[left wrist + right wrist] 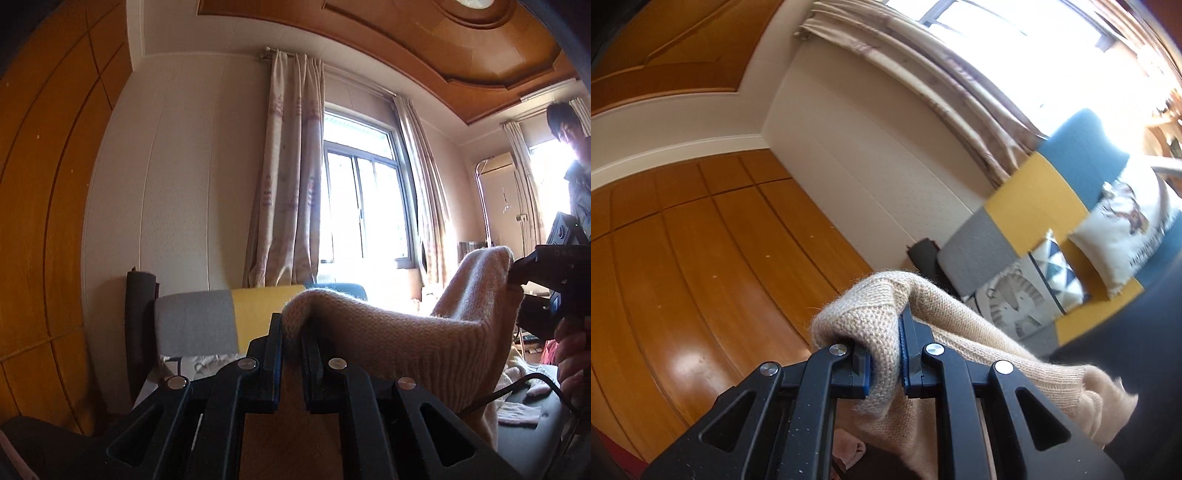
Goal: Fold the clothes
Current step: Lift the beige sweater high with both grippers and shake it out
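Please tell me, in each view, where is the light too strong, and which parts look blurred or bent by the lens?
Left wrist view: the window is blown out white, and the wall and wardrobe lines bow from the fisheye. The beige sweater stays sharp. Right wrist view: the window glares at top right, the curtain and sofa look smeared, and the whole scene is tilted.

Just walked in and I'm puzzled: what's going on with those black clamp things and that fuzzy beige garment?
A person is folding clothes with a hand-held clamp in each hand. The left gripper and right gripper are each shut on a part of the beige knit sweater, which is lifted in the air and sags between them. The sofa is behind it.
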Motion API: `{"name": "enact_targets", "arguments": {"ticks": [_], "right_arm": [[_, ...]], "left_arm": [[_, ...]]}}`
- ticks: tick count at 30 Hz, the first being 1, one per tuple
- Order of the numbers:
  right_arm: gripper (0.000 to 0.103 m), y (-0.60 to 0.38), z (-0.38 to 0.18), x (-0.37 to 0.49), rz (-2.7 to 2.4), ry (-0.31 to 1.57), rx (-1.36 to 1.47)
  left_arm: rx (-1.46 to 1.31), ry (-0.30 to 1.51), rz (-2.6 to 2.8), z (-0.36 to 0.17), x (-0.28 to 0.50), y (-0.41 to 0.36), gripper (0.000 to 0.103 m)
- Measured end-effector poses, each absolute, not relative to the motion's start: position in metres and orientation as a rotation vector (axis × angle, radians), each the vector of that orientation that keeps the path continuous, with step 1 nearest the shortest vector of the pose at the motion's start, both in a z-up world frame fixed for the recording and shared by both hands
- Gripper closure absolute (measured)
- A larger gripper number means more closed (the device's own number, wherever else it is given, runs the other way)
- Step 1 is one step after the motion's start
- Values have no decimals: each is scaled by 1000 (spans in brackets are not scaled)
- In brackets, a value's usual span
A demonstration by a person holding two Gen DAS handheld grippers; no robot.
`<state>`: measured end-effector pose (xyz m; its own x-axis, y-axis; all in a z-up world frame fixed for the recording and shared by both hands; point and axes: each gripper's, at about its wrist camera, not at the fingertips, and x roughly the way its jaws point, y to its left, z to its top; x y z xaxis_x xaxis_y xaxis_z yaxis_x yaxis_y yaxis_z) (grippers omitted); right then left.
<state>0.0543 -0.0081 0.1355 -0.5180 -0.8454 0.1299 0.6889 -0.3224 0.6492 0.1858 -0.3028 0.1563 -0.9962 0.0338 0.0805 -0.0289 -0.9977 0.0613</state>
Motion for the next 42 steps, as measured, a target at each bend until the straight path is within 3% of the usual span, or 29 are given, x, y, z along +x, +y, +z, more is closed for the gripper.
{"name": "enact_targets", "arguments": {"ticks": [15, 27, 34, 39, 42], "right_arm": [[91, -17, 244, 122, -1700, -740, 55], [91, -31, 250, 158, -1547, -711, 108], [91, -34, 194, 126, -1611, -826, 247], [91, -30, 142, 77, -1787, -904, 380], [91, -39, 112, 39, -1875, -910, 479]], "left_arm": [[518, 108, 2920, 263, 289, -291, 95], [579, -40, 2783, 280, 329, -284, 94], [228, -206, 2833, 226, 254, -287, 94], [-238, -411, 2897, 134, 179, -308, 94], [-463, -431, 2918, 73, 152, -307, 94]]}}
